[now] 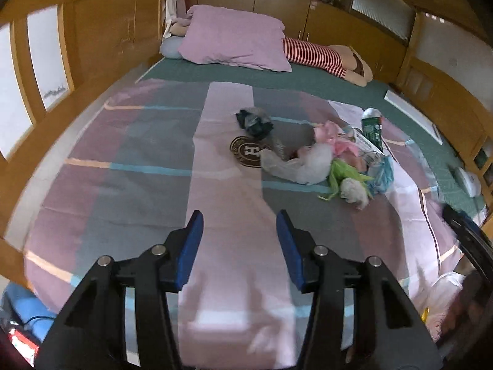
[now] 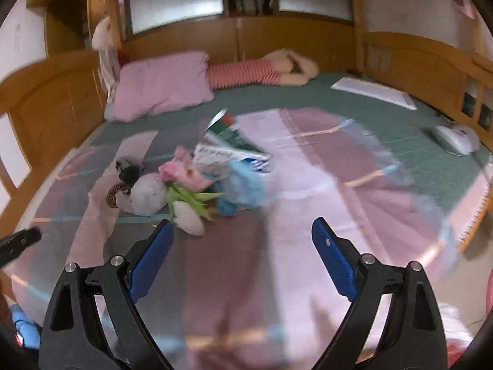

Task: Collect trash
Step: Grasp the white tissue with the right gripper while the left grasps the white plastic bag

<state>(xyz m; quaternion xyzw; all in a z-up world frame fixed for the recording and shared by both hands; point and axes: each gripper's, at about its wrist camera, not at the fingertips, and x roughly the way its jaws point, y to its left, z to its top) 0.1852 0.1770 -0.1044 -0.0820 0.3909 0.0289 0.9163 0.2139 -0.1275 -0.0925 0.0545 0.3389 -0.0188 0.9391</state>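
Observation:
A heap of trash lies on the striped blanket (image 1: 129, 160): a dark crumpled wrapper (image 1: 255, 121), a grey-white bag (image 1: 303, 163), pink wrappers (image 1: 331, 137), a green wrapper (image 1: 343, 175), a white wad (image 1: 356, 192), a blue bag (image 1: 382, 174) and a green carton (image 1: 373, 129). My left gripper (image 1: 239, 225) is open and empty, well short of the heap. In the right wrist view the heap shows too: white wad (image 2: 188, 217), green wrapper (image 2: 191, 199), blue bag (image 2: 245, 189), carton (image 2: 229, 132). My right gripper (image 2: 242, 231) is open and empty, its left finger close to the wad.
A purple pillow (image 1: 234, 38) and a striped plush toy (image 1: 320, 55) lie at the bed's head. A white flat panel (image 2: 374, 92) and a white device (image 2: 456, 138) lie on the green sheet at right. Wooden panelling (image 1: 101, 30) surrounds the bed. A round brown logo (image 1: 248, 151) marks the blanket.

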